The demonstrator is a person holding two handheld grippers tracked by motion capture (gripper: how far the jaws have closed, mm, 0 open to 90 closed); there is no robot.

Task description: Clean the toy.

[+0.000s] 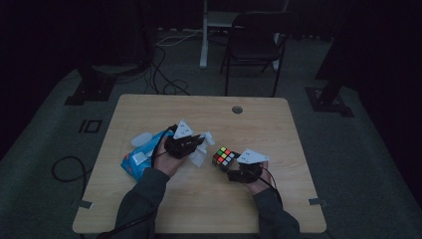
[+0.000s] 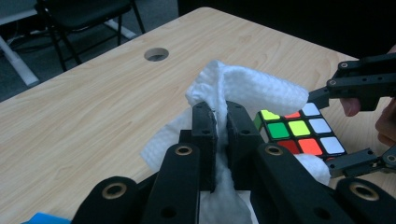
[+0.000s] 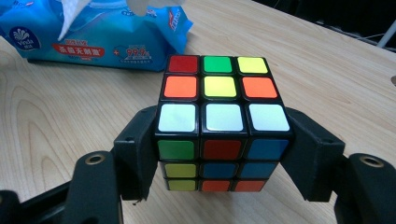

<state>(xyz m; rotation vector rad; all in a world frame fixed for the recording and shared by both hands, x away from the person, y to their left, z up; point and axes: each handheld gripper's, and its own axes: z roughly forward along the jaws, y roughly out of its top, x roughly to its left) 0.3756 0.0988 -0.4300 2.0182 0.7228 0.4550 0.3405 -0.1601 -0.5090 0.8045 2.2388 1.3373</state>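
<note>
Cube (image 3: 218,121) upright btwn right tool (image 3: 219,154) jaws, white row facing cam, left tool (image 2: 219,135) pinching wipe (image 2: 247,88).

Scrambled puzzle cube (image 3: 219,121) sitting upright on table, white row nearest top edge. White wet wipe (image 2: 243,88), crumpled, hanging raised just beside cube. Both being clamped.

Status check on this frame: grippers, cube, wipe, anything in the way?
Left gripper shut on white wipe. Right gripper clamps the puzzle cube by its sides, cube on table. Wipe beside cube. Blue wipe pack off left, nothing blocking.
</note>
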